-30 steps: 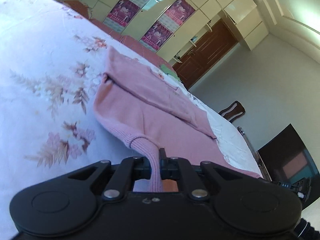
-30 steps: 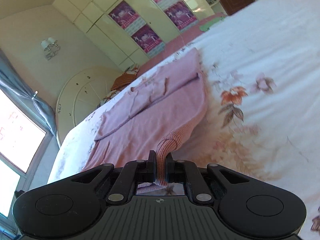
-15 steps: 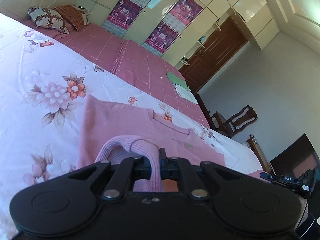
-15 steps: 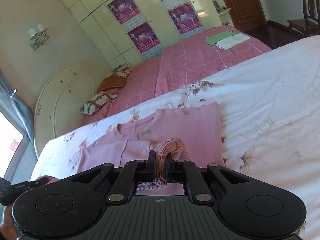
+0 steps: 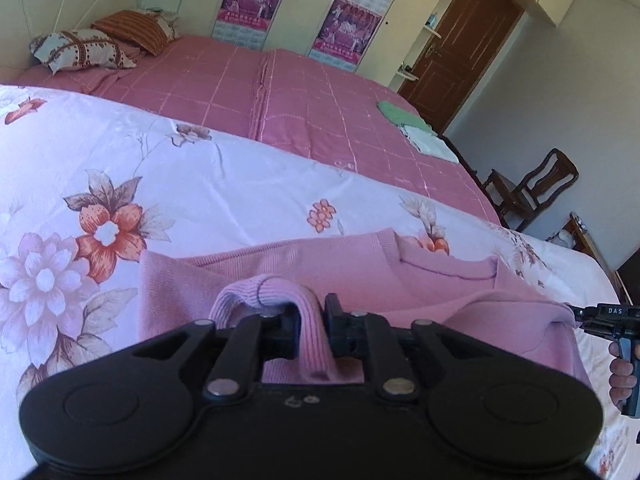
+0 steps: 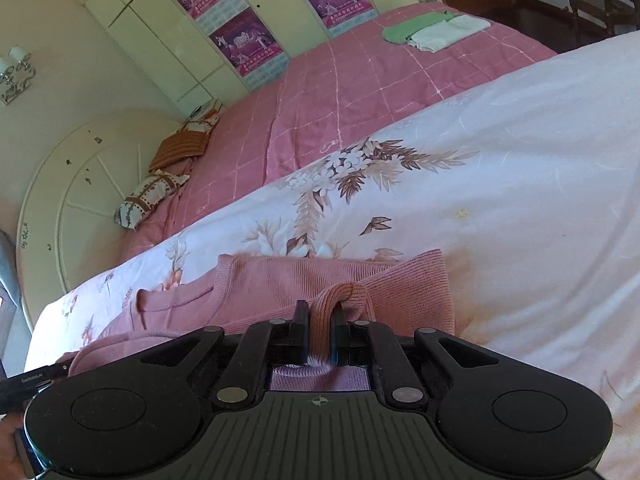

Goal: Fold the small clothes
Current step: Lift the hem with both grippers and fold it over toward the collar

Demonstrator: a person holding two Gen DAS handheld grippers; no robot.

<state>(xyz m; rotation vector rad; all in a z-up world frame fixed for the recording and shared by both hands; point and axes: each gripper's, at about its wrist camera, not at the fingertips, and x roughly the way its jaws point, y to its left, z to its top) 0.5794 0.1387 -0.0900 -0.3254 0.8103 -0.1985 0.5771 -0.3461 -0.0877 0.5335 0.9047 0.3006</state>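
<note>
**A:** Status on the left?

**B:** I have the left gripper (image 5: 312,330) over the pink sweater (image 5: 344,268), pointing down at the bed. Its fingers are opening right now. The ribbed hem (image 5: 310,344) hangs between them, with a gap showing on the right side, so I read them as released, not clamped.

**A:** Right side?

**B:** The right gripper (image 6: 320,334) has its fingers closed tight on its own bit of ribbed hem (image 6: 320,328). That fold loops up over the fingertips and back down.

**A:** Where's the sweater sitting?

**B:** On the white floral bedspread (image 5: 200,184), near my edge of the bed. The bottom hem is brought up over the body toward the neckline (image 5: 444,266). From the left wrist view I see the collar edge just beyond the fingers. From the right wrist view the folded layer lies over the shoulder area, its corner (image 6: 436,264) flat on the spread.

**A:** Do the cameras see each other?

**B:** Yes. In the left view the other gripper's tip (image 5: 608,316) sits at the far right with a hand (image 5: 622,376) on it, touching the sweater's edge. In the right view a black gripper tip (image 6: 36,378) pokes in at the lower left, against the pink fabric.

**A:** Anything else on the bed?

**B:** A pink checked cover (image 5: 312,100) beyond the floral one, two pillows (image 5: 80,50) at the headboard, and folded green and white clothes (image 6: 432,30) at the far corner.
</note>
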